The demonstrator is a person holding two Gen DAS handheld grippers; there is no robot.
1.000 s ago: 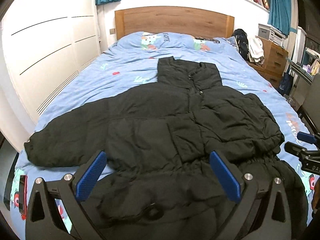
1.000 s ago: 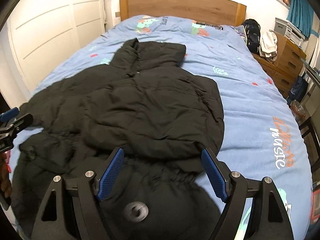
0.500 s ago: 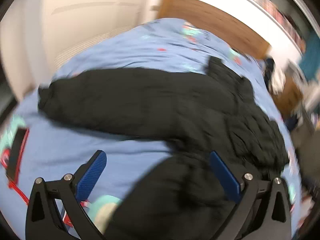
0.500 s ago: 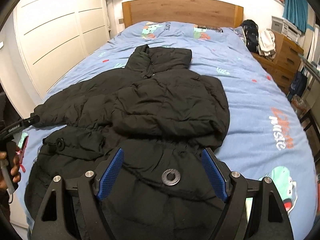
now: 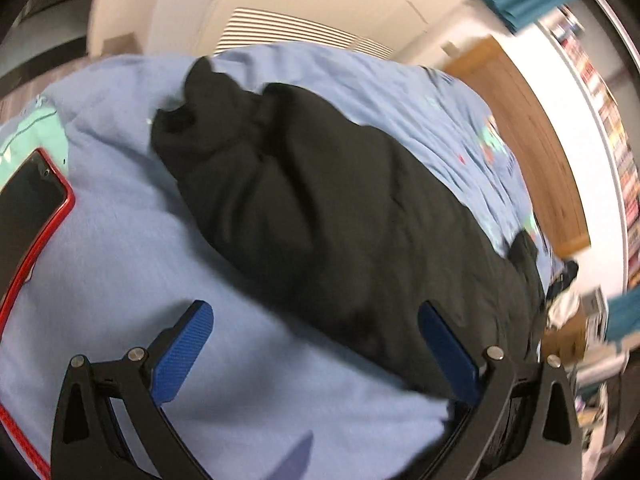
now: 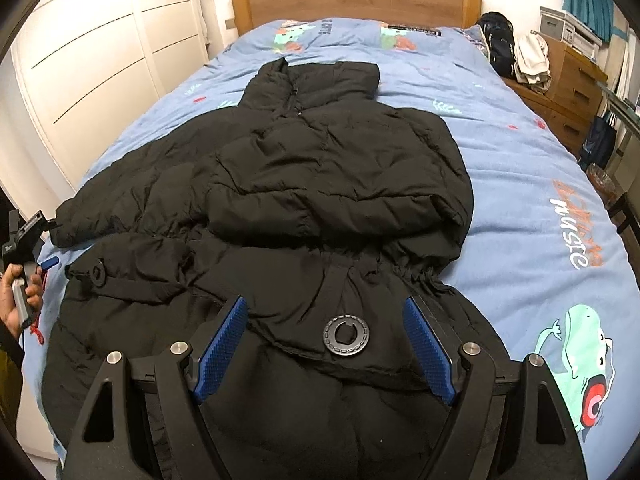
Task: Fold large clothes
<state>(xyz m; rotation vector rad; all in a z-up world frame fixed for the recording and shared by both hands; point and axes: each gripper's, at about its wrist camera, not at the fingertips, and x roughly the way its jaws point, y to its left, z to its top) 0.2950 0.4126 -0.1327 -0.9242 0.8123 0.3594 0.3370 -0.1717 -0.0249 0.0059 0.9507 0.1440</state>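
— Where's the coat lying?

— The black puffer jacket (image 6: pixel 320 184) is sprawling across the blue bedspread (image 6: pixel 520 184), collar toward the wooden headboard (image 6: pixel 356 0). Its hem is sitting right under the right gripper (image 6: pixel 324 344), whose jaws are standing wide, grasping nothing.

— And the other one?

— The left gripper (image 5: pixel 316 356) is hovering beside the outstretched sleeve (image 5: pixel 224 152), jaws spread, nothing between them. A red-cased phone (image 5: pixel 28 208) is resting nearby.
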